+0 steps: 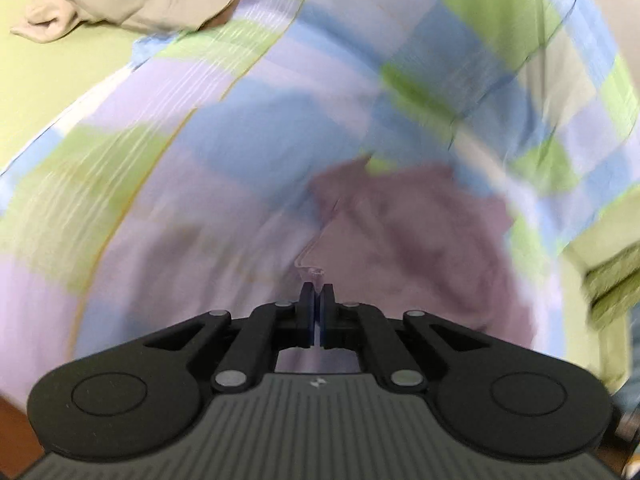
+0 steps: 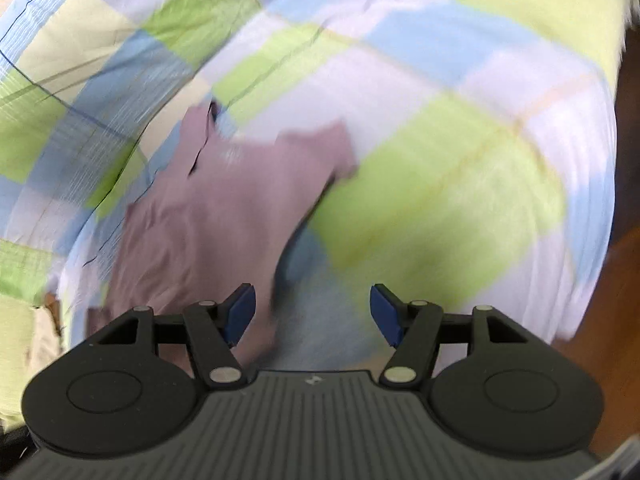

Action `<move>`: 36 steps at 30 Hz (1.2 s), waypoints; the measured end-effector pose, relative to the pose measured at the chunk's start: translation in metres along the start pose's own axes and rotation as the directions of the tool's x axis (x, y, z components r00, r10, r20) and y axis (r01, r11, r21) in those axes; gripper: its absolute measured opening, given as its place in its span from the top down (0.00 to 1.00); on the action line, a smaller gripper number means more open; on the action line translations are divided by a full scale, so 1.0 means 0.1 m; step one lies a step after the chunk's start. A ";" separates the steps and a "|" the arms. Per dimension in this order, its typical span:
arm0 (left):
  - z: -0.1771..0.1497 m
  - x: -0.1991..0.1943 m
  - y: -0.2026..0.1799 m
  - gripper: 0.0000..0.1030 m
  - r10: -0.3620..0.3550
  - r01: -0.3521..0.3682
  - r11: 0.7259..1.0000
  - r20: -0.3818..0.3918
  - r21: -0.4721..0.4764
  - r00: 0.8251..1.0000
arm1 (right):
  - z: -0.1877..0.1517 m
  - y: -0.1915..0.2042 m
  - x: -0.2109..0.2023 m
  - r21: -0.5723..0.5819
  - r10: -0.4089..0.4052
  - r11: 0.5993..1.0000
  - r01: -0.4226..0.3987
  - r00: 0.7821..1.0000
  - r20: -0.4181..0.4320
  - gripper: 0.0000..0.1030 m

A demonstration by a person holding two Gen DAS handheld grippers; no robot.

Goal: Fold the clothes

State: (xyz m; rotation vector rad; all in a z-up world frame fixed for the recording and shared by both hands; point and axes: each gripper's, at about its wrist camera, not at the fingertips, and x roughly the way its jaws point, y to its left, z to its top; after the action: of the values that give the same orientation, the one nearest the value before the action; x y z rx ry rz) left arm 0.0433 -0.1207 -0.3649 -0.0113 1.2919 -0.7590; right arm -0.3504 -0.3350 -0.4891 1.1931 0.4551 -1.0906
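A mauve T-shirt (image 2: 224,208) lies spread on a checked bedspread (image 2: 440,160); it also shows in the left wrist view (image 1: 420,240). My left gripper (image 1: 317,290) is shut on an edge of the mauve T-shirt, a thin fold of cloth rising from between its pads. My right gripper (image 2: 312,308) is open and empty, hovering above the bedspread just right of the shirt's lower edge. Both views are motion-blurred.
A beige garment (image 1: 132,4) lies crumpled at the far left on a plain green sheet (image 1: 48,80). The bedspread (image 1: 200,140) is checked in blue, green and lilac. A brown floor edge (image 2: 628,216) shows at the right.
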 end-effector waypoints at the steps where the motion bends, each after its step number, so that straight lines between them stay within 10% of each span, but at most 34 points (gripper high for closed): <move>1: -0.06 0.02 0.01 1.00 0.012 -0.012 1.000 -0.007 -0.019 1.000 | 0.11 -0.02 0.07 -0.017 0.004 1.000 -0.004 1.000 0.014 0.42; 7: -0.29 0.18 0.00 0.91 0.068 -0.053 0.977 0.067 -0.207 0.995 | 0.68 -0.16 0.49 -0.123 0.037 0.992 -0.031 0.998 0.049 0.41; 12: -0.40 0.28 -0.03 0.50 0.031 0.011 0.956 0.135 -0.294 0.990 | 0.86 -0.29 0.79 -0.169 0.104 0.980 -0.104 0.994 -0.008 0.42; 13: -0.41 0.31 -0.07 0.50 0.030 0.016 0.952 0.145 -0.304 0.989 | 0.85 -0.29 0.87 -0.190 0.125 0.973 -0.128 0.992 -0.030 0.43; 15: -0.36 0.34 -0.10 0.97 0.009 0.036 0.947 0.139 -0.318 0.990 | 0.83 -0.26 0.96 -0.233 0.187 0.952 -0.198 0.980 -0.068 0.97; 19: -0.13 0.19 -0.15 0.97 -0.076 0.143 0.912 0.182 -0.385 0.980 | 0.90 -0.15 0.86 -0.201 0.312 0.924 -0.326 0.945 -0.096 0.98; 25: 0.76 -0.29 -0.77 0.97 -0.176 0.233 0.957 0.289 -0.175 0.941 | 1.55 0.07 0.21 -0.105 0.438 0.897 -0.430 0.897 0.068 0.98; 30: 1.59 -0.69 -1.33 0.97 -0.245 0.272 0.962 0.393 -0.015 0.887 | 2.16 0.57 -0.18 -0.152 0.505 0.862 -0.484 0.846 0.171 0.98; 36: 2.00 -1.19 -1.81 0.97 -0.331 0.320 0.941 0.492 0.109 0.805 | 2.74 1.11 -0.87 -0.251 0.605 0.796 -0.551 0.729 0.320 0.98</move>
State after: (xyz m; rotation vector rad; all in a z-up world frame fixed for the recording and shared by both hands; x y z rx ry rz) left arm 0.1172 -0.2776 -0.1262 -0.4050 0.7799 -0.9857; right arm -0.3609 -0.5477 -0.2662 0.8693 -0.1586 -0.6957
